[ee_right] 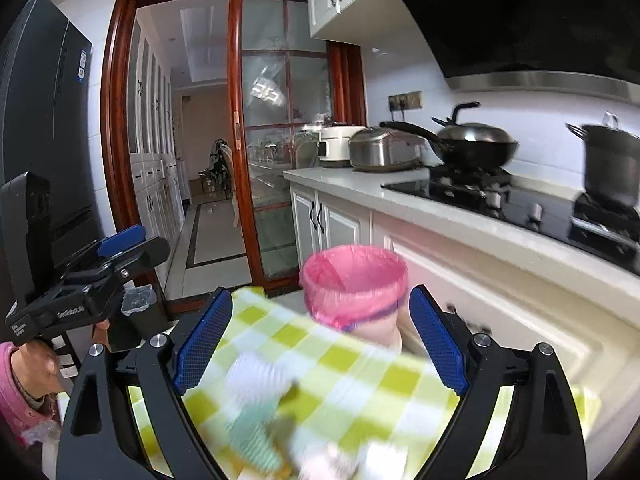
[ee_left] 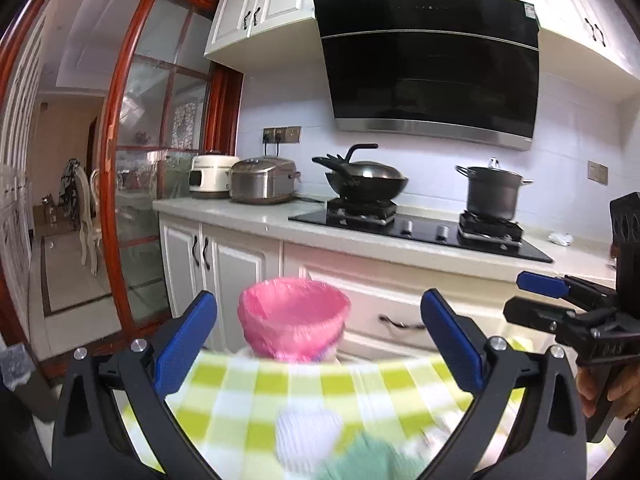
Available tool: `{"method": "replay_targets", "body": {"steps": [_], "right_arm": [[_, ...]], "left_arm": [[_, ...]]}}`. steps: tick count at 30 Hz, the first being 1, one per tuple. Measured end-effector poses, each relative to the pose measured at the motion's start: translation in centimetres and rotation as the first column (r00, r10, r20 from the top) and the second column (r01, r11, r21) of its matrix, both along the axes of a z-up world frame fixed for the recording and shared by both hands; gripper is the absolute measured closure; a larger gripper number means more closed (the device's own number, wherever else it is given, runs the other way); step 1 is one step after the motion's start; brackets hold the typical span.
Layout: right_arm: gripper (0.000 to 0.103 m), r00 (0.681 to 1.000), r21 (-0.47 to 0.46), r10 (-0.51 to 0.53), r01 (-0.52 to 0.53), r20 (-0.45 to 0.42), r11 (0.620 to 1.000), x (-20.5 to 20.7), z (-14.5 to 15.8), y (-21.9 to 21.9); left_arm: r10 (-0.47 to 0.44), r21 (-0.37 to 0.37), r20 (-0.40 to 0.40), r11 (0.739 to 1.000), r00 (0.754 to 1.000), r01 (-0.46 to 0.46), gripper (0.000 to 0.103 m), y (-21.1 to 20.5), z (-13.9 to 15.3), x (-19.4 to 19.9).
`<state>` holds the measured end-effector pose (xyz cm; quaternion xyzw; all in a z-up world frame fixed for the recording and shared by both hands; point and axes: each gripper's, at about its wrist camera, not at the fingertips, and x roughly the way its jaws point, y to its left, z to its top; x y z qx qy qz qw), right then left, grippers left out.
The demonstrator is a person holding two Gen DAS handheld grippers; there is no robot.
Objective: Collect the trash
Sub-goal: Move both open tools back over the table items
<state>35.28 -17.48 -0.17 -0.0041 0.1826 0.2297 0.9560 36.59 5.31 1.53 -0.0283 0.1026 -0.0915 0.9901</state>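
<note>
Ahead, beyond both wide-open jaws, stands the pink-lined bin (ee_left: 294,316).

Pink bin liner (ee_left: 294,316), green-and-white checked cloth (ee_left: 320,392), blue-padded black tongs (ee_left: 320,344)

Left handheld black plastic two-finger gripper (ee_left: 318,340): blue textured pads, silver round screws at finger pivots, triangular cut-outs in arms. Right handheld black plastic two-finger gripper (ee_right: 320,342): same blue pads, same silver screws. White lettering on left unit's body, unreadable. Pink knitted sleeve (ee_right: 16,384) above hand (ee_right: 38,368) on left unit's grip.
</note>
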Motion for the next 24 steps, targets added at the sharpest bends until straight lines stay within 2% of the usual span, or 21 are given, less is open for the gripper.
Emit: {"method": "replay_targets", "body": {"steps": [5,10,13,17,24], "right_arm": [[0.018,0.996,-0.01,-0.054,0.054,-0.068,0.998,-6.1,-3.5,-1.8],[0.019,0.987,-0.049,-0.078,0.071,-0.143,0.996,-10.6,-7.9,-2.3],[0.019,0.978,-0.072,-0.089,0.077,-0.187,0.994,-11.8,-10.6,-2.3],[0.019,0.966,-0.055,-0.11,0.1,-0.232,0.993,-12.6,-13.1,-2.9],[0.019,0.953,-0.061,-0.111,0.098,-0.283,0.993,-11.8,-15.1,-2.6]], "left_arm": [[0.04,-0.031,-0.055,0.999,0.998,-0.042,0.004,-0.5,-3.2,-6.3],[0.058,-0.027,-0.128,0.998,0.99,-0.062,0.004,-1.2,-6.6,-9.7],[0.058,-0.026,-0.157,0.998,0.986,-0.063,0.004,-1.5,-8.5,-10.9],[0.07,0.011,-0.187,0.998,0.98,-0.069,0.004,-1.8,-10.6,-11.4],[0.095,0.026,-0.254,0.995,0.962,-0.091,0.004,-1.3,-13.3,-10.9]]}}
